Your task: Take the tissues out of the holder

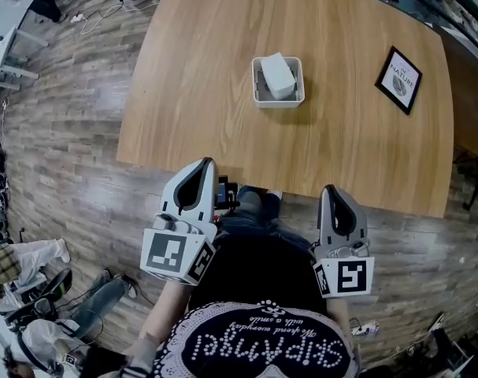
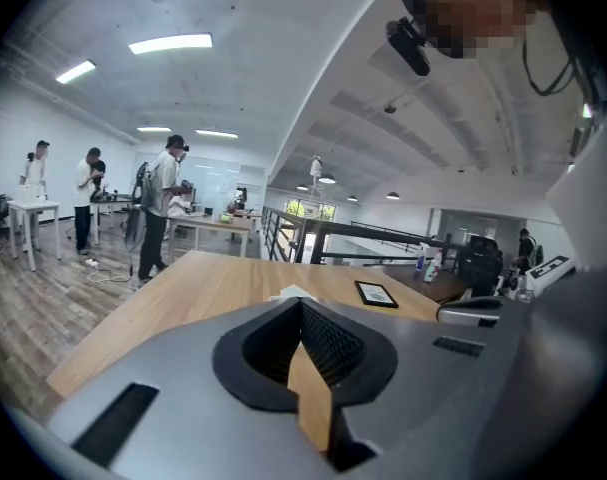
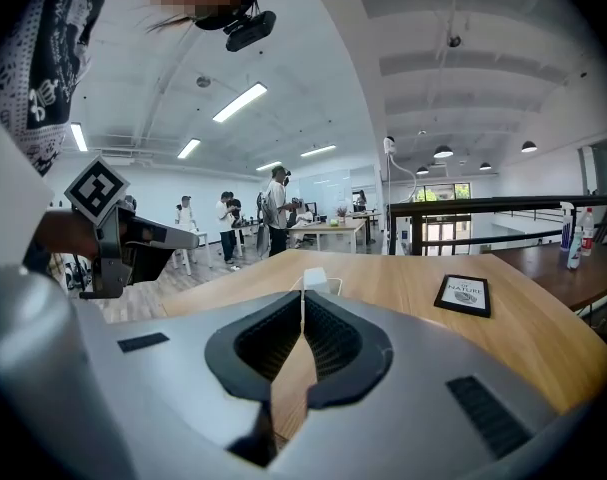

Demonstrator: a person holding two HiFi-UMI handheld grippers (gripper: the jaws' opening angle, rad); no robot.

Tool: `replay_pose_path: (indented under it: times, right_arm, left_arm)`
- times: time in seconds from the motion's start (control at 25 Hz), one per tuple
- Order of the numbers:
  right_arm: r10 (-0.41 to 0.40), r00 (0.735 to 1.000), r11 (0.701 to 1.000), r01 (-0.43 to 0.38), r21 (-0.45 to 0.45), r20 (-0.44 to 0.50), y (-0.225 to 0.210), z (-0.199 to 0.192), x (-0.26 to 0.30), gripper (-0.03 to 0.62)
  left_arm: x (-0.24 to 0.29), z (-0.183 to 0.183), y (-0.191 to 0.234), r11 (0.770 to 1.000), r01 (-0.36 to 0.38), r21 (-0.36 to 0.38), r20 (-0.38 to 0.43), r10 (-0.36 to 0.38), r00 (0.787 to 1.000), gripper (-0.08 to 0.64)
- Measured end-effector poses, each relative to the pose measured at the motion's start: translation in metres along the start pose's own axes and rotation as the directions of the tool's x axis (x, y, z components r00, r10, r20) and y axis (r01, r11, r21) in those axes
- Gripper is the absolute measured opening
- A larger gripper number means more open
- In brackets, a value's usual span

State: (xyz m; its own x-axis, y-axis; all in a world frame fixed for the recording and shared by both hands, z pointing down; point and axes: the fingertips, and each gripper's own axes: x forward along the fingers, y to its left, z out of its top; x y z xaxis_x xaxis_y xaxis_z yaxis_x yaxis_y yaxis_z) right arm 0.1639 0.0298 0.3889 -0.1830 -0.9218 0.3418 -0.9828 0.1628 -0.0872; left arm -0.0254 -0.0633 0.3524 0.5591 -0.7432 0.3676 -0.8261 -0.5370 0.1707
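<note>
In the head view, your left gripper (image 1: 202, 165) and right gripper (image 1: 330, 190) both hang off the near edge of the tabletop (image 1: 183, 93), over your lap. Each is grey plastic and carries a cube with black-and-white square markers. The tissues (image 1: 277, 75), a soft white block, stick up out of the holder (image 1: 257, 93), a white rectangular bin with rounded corners. It stands in the middle of the light wood-grain tabletop, well apart from both grippers and ahead of the gap between them. A black-framed card (image 1: 399, 79) near the right edge reads "NATURE". The beaded lettering on your shirt is upside down and hard to read.

In the left gripper view, your left gripper (image 2: 301, 304) has its ribbed black pads pressed together at the tips, with nothing between them. The white top of the tissues (image 2: 294, 292) peeks just above the tips, far off on the tabletop, and the card (image 2: 376, 293) lies to its right.

In the right gripper view, your right gripper (image 3: 303, 304) is likewise pressed together and empty. The tissues (image 3: 314, 277) stand in line above its tips, well apart from them, in the holder (image 3: 334, 286). The card (image 3: 463, 294) reads "NATURE".
</note>
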Motion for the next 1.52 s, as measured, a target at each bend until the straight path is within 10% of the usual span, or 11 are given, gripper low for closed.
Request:
replay_pose_path:
  times: [0.32,0.92,1.16,1.52]
  right_arm:
    - [-0.004,1.0,1.0,0.004,-0.013,0.002,0.012,0.014,0.018,0.018]
    - [0.025,1.0,0.995,-0.023,-0.101,0.013,0.011,0.04,0.075,0.021]
    - [0.029,0.999,0.994,-0.034,-0.104,-0.045,0.013,0.038,0.114,0.211]
    - [0.034,0.992,0.993,-0.047,-0.105,-0.121,0.002,0.029,0.168,0.262]
  left_arm:
    - [0.028,0.016,-0.034,0.987,0.163,0.003,0.018,-0.163,0.986,0.005]
    - [0.041,0.02,-0.025,0.977,0.214,-0.006,0.023,-0.213,0.977,0.005]
    - [0.039,0.016,-0.021,0.977,0.209,-0.031,0.018,-0.208,0.978,0.005]
    - [0.04,0.015,-0.007,0.984,0.174,-0.048,0.016,-0.173,0.985,0.005]
